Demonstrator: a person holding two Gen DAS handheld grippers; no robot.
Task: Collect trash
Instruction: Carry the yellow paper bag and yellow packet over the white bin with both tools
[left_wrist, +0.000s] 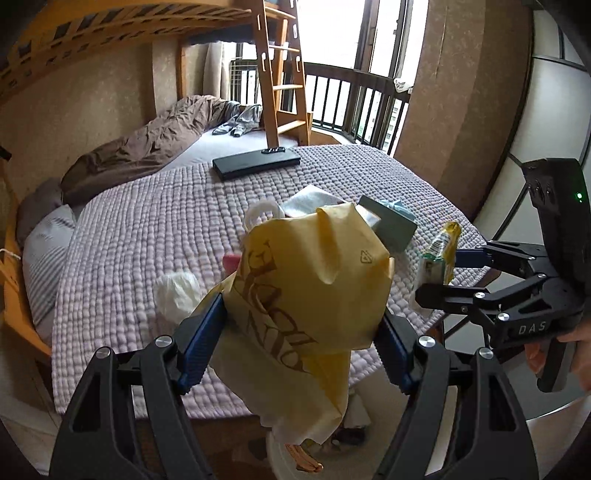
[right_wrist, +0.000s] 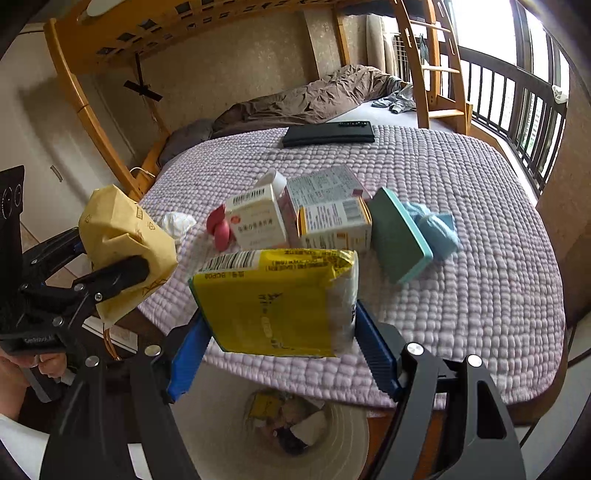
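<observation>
Trash fills both your grippers: left gripper (left_wrist: 295, 350) clamps a crumpled yellow paper bag (left_wrist: 314, 280), right gripper (right_wrist: 280, 354) clamps a glossy yellow packet (right_wrist: 273, 302).

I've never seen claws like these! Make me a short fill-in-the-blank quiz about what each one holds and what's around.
1. The left claw is shut on a crumpled ____ paper bag.
2. The right claw grips a yellow ____.
3. Below the right claw stands a white ____ with trash inside.
4. At the far end of the quilted table lies a flat ____ box.

Missing words: yellow; packet; bin; black
</observation>
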